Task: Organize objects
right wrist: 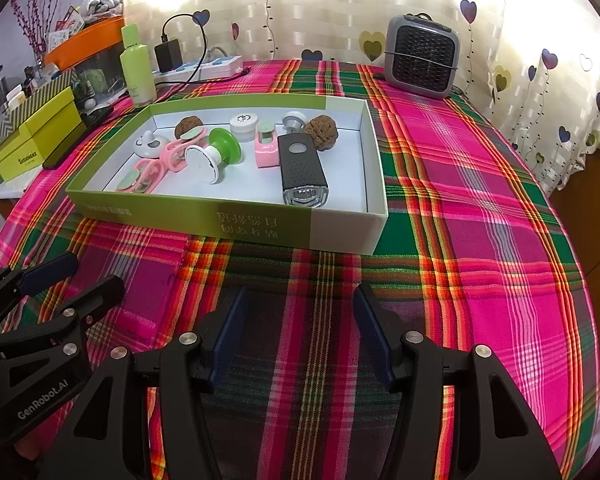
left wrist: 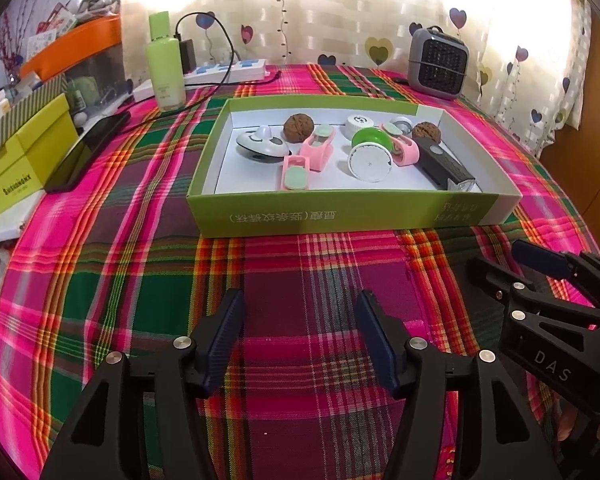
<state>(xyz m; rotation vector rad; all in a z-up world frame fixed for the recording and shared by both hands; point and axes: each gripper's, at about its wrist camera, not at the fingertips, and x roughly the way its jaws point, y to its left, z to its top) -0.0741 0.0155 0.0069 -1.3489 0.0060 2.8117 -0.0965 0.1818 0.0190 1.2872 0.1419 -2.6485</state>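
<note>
1. Left edge: a phone (left wrist: 86, 152) lies flat beside stacked yellow boxes (left wrist: 24, 160), and a green bottle (left wrist: 164, 64) stands near the power strip (left wrist: 224, 70). These sit well apart from the tray, so they look like bystanders rather than part of the sorting.
2. The tray (left wrist: 340, 216), a shallow green box lid, sits in the middle of the plaid cloth (left wrist: 140, 280), within reach of both grippers. All the small things already lie inside it: a white gadget (left wrist: 260, 144), two walnuts (left wrist: 298, 128), pink clips (left wrist: 318, 148), a green-and-white knob (left wrist: 370, 154), a white cap (left wrist: 359, 122) and a black torch (left wrist: 444, 166) along the right wall. Nothing loose shows on the cloth, so the gathering looks finished or nearly so.
3. The left gripper (left wrist: 300, 332) hovers over bare cloth in front of the tray, fingers wide, nothing between them.
4. The right gripper (right wrist: 300, 332) does the same just beside it, also spread and empty, probably a rest pose.
5. Far right: a small heater (left wrist: 438, 62) stands by the curtain.
</note>
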